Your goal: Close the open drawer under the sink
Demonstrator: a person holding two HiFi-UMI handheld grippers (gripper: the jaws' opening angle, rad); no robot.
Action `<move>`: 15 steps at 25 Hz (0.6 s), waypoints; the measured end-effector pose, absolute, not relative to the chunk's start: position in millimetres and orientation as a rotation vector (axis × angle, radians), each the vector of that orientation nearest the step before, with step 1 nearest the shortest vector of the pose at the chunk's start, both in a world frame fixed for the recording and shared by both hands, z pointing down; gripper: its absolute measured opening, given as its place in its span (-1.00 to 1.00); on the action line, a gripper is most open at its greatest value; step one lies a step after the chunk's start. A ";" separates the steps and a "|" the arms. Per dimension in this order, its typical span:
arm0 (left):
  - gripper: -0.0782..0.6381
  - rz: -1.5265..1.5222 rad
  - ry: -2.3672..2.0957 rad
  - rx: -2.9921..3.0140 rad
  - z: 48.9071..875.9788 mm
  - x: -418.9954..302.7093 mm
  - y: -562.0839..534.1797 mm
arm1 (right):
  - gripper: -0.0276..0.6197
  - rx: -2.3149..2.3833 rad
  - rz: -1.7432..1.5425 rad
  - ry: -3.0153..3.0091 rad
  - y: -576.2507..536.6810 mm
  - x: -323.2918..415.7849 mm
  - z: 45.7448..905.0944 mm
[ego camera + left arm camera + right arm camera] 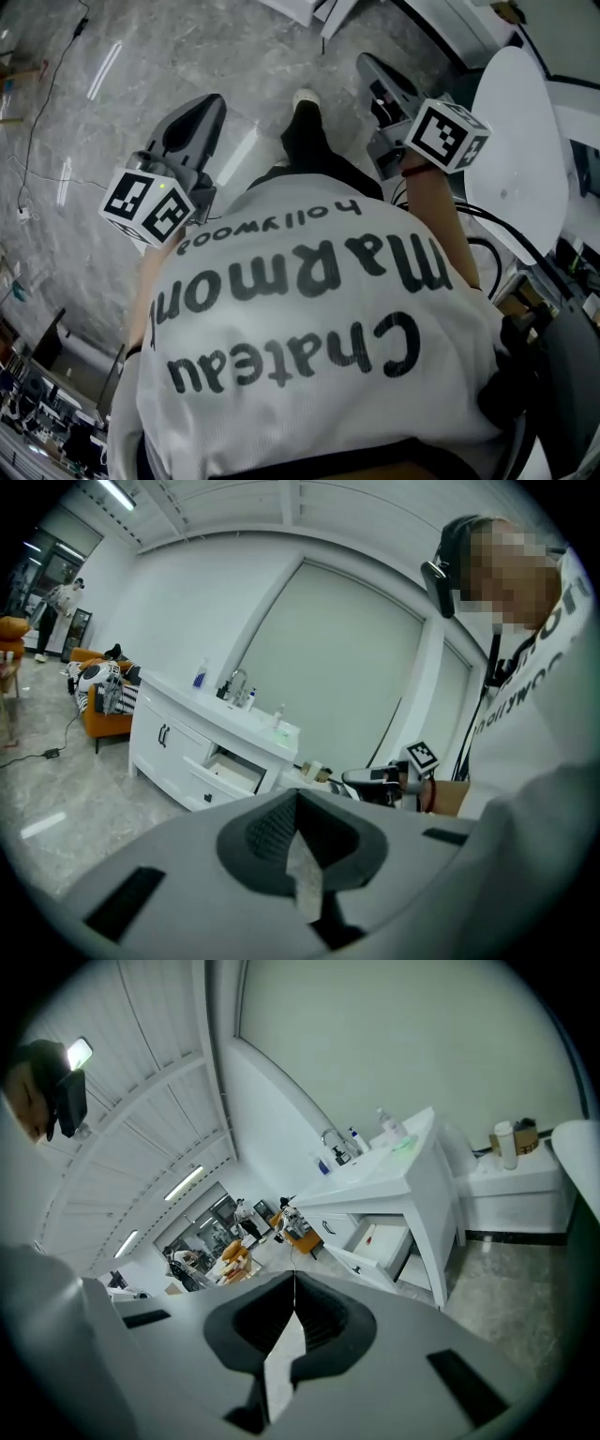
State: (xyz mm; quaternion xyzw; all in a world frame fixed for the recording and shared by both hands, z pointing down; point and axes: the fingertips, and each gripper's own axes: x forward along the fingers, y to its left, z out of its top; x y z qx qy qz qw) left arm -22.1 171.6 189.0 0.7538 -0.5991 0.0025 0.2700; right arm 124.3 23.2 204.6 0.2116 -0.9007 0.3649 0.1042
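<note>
1. Status: the task is not started. The drawer [228, 772] stands pulled out of the white cabinet [161, 752], just under the countertop edge below the sink [251, 714].
2. Left gripper [298, 797] and right gripper [293, 1281]: jaws fully together and empty (both well apart from the drawer).
3. Remaining: approach the drawer and push its front flush.
4. Drawer: white and shallow, with its interior exposed.

This is a big open lab or studio hall staged with home furniture. A white bathroom vanity cabinet [178, 738] with a chrome tap [234, 681] stands on a polished grey marble-look floor [159, 56]. Nearby are an orange sofa [98, 722] and a loose black cable [49, 753], under long strip ceiling lights [184, 1183].
</note>
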 end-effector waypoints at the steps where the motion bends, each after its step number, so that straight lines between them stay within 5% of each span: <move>1: -0.76 0.002 -1.622 2.022 189.1 -24.6 165.4 | -0.88 0.613 1.069 -2.655 14.4 120.4 204.4; 15: -0.76 -0.064 -1.682 1.920 185.6 -80.5 52.6 | -0.88 0.526 0.984 -2.650 -119.7 52.3 196.2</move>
